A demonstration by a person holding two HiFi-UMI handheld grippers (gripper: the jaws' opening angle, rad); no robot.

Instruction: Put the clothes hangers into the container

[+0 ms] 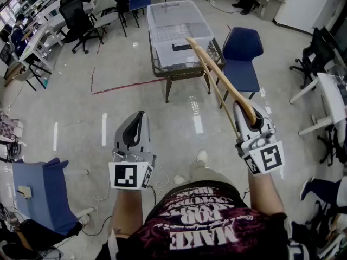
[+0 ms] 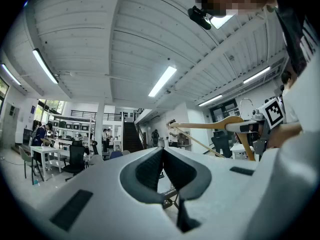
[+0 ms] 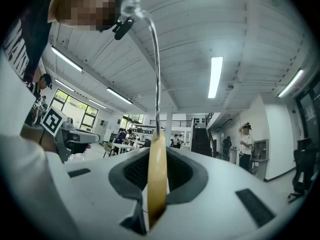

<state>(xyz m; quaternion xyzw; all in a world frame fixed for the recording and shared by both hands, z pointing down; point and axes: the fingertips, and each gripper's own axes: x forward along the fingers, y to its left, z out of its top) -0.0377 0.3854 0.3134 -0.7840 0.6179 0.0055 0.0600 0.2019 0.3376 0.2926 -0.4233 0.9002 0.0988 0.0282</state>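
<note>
Clear plastic container (image 1: 176,23) sits on a small dark-framed table (image 1: 187,72) and covers most of the top, its long side running away from the person. The walls are see-through and nothing clear shows inside. There is a dark rectangular patch (image 1: 181,46) near its near end; can't tell if it is a label or something lying in it. A blue chair (image 1: 242,47) stands just beside the table's right edge.

The hanger (image 1: 222,80) is light tan wood, a curved shoulder piece with a thin lower bar (image 1: 218,97) under it. It is up in the air, not in the container. The right gripper (image 1: 245,111) has its jaws clamped on one end of the wood, and the rest slants up and away toward the table. In the head view the far tip overlaps the container's near right corner. In the right gripper view the wood (image 3: 156,184) stands edge-on between the pads, and the metal hook (image 3: 155,59) rises from it and curves over at the top.

The left gripper (image 1: 142,117) is held low in front of the person, well apart from the table. Its jaws are together with nothing between them.
</note>
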